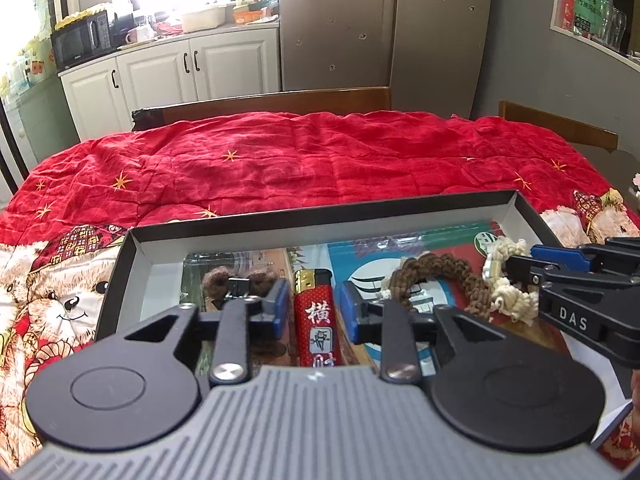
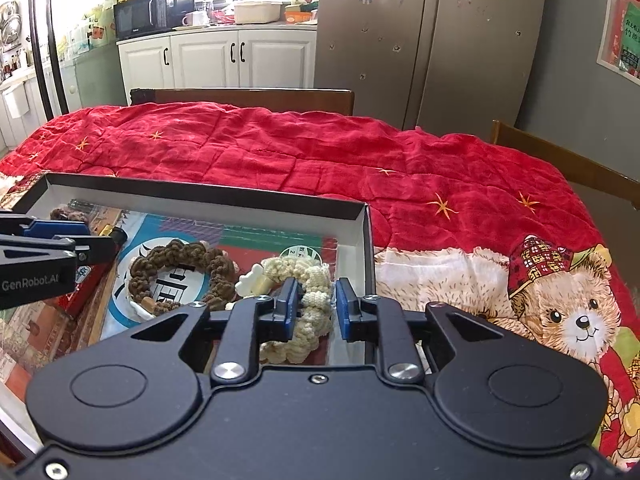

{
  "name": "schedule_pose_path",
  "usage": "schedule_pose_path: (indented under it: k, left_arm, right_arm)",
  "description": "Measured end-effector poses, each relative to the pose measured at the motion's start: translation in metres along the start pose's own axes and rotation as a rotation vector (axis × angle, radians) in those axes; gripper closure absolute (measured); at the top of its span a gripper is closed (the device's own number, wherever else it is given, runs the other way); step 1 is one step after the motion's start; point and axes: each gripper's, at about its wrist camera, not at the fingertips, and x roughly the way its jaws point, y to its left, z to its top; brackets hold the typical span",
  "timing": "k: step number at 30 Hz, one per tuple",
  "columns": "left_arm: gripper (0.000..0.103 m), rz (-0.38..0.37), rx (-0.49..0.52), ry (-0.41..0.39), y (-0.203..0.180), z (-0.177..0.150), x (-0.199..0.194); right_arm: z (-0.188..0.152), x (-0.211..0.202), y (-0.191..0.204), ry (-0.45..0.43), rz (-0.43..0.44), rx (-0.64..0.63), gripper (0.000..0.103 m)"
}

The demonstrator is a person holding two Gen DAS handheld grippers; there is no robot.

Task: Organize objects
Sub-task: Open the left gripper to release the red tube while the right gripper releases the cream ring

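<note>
Left gripper [image 1: 314,312]: jaws apart, straddling the red lighter [image 1: 318,322] without touching it. Right gripper [image 2: 316,310]: narrow gap, pads clear of the cream knitted ring [image 2: 304,300] beneath. Both items lie inside the shallow box [image 1: 320,216], beside the brown knitted ring [image 2: 180,276], on the red quilt [image 1: 280,160].

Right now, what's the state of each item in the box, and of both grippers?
Shallow black cardboard box: open, no lid, on the red quilt.
Red lighter: lying flat in box, between left gripper pads, untouched.
Left gripper: open.
Brown braided cord ring: flat in box, free.
Cream braided cord ring: in box, between right gripper fingers, not pinched.
Right gripper: open, narrow gap.
</note>
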Motion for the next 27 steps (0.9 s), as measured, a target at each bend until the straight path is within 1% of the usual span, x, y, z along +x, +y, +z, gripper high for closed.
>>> schedule_pose_path:
  k: [1,3,5,10,12,17,19,21,22,24,27]
  left_arm:
    - [0.053,0.001,0.0,-0.004,0.0,0.0,-0.001]
    - [0.046,-0.007,0.005,-0.01,0.0,0.0,-0.003]
    - [0.042,-0.01,0.008,-0.019,-0.001,0.0,-0.006]
    - [0.035,-0.019,0.008,-0.042,0.0,0.0,-0.015]
    - [0.028,-0.017,0.014,-0.055,0.0,-0.001,-0.02]
    - [0.017,-0.004,0.022,-0.111,0.002,-0.002,-0.04]
    - [0.016,-0.004,0.032,-0.127,0.003,-0.003,-0.049]
    - [0.011,0.016,0.05,-0.147,0.002,-0.006,-0.059]
    - [0.01,0.036,0.065,-0.169,0.0,-0.009,-0.065]
    - [0.004,0.055,0.093,-0.204,-0.002,-0.013,-0.076]
    - [0.003,0.029,0.072,-0.225,0.001,-0.018,-0.091]
  right_arm:
    - [0.0,-0.001,0.0,-0.004,0.0,0.002,0.082]
    - [-0.001,-0.004,0.0,-0.02,-0.002,0.005,0.078]
    - [-0.002,-0.008,-0.001,-0.037,0.005,0.013,0.071]
    - [-0.003,-0.021,0.0,-0.065,0.029,0.022,0.069]
    - [-0.004,-0.028,0.0,-0.078,0.038,0.02,0.069]
    - [-0.008,-0.048,0.002,-0.114,0.06,0.018,0.064]
    - [-0.01,-0.057,0.003,-0.122,0.077,0.015,0.064]
    - [-0.012,-0.068,0.005,-0.132,0.091,0.001,0.061]
    - [-0.014,-0.074,0.007,-0.139,0.094,-0.011,0.058]
    - [-0.02,-0.087,0.013,-0.155,0.097,-0.044,0.056]
    - [-0.028,-0.107,0.021,-0.187,0.086,-0.083,0.048]
